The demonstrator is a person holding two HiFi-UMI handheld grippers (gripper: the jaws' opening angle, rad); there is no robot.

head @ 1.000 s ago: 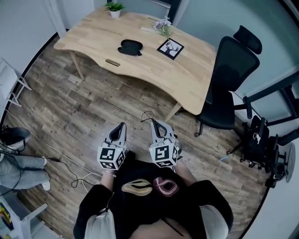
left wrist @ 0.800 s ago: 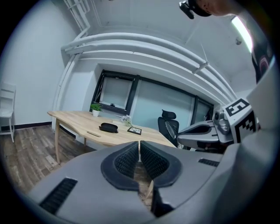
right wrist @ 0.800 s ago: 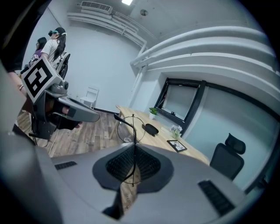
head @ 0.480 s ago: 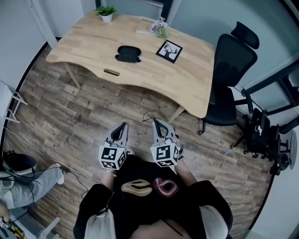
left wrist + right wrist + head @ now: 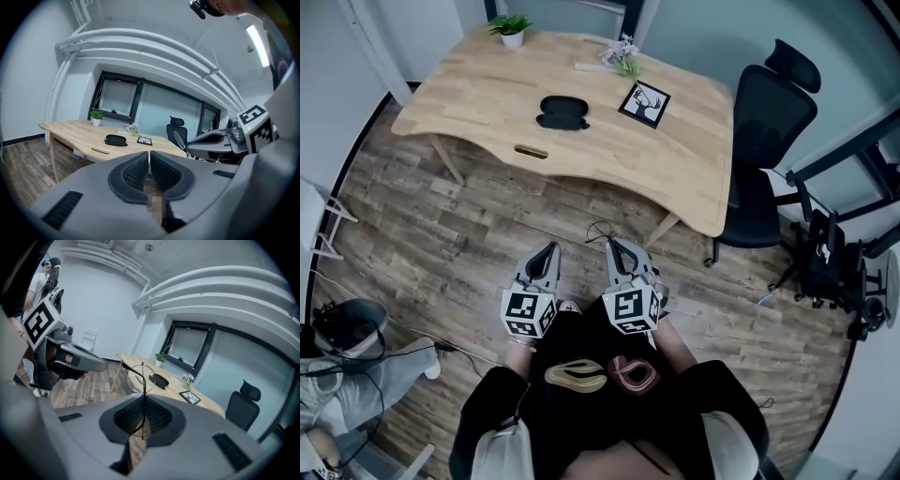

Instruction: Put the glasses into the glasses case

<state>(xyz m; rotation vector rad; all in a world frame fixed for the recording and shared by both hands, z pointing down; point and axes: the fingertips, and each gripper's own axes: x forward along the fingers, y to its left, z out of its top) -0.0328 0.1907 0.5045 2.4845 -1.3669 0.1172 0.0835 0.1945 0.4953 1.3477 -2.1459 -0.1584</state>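
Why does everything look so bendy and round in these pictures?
Head view: the wide lens bows the wooden table and darkens the corners. Left gripper view: the ceiling beams curve, and a mosaic patch was added near the jaws. Right gripper view: the window bends, while the glasses look sharp.
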